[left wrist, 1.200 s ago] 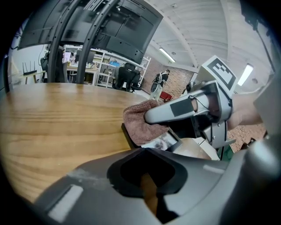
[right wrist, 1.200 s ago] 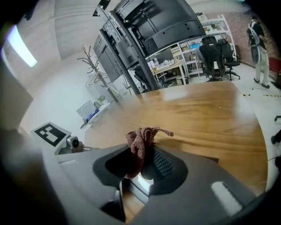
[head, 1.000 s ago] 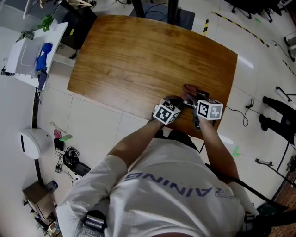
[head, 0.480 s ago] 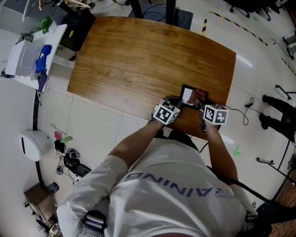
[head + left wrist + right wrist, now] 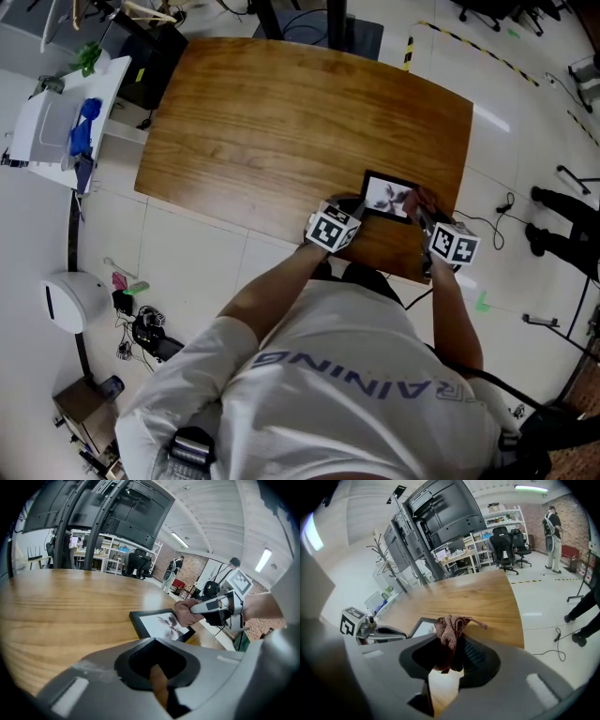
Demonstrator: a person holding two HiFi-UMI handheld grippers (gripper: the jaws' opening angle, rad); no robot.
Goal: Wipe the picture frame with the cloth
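Note:
A black picture frame (image 5: 388,197) lies flat near the front right corner of the wooden table (image 5: 281,122). My left gripper (image 5: 359,212) is at the frame's near left corner, its jaws closed on the frame's edge. The left gripper view shows the frame (image 5: 159,624) just ahead, its near edge hidden by the gripper body. My right gripper (image 5: 423,212) is shut on a reddish-brown knitted cloth (image 5: 417,200) that rests on the frame's right end. In the right gripper view the cloth (image 5: 450,629) bunches out between the jaws, with the frame (image 5: 423,626) and the left gripper (image 5: 402,632) beyond.
The table's right edge runs close past the frame. A white cart (image 5: 52,127) with a blue item stands at the left. Cables and small devices (image 5: 136,319) lie on the floor. A person's legs (image 5: 562,225) show at the far right.
The right gripper has slid the cloth rightward and nearer across the frame, uncovering the picture. The left gripper has stayed at the frame's corner.

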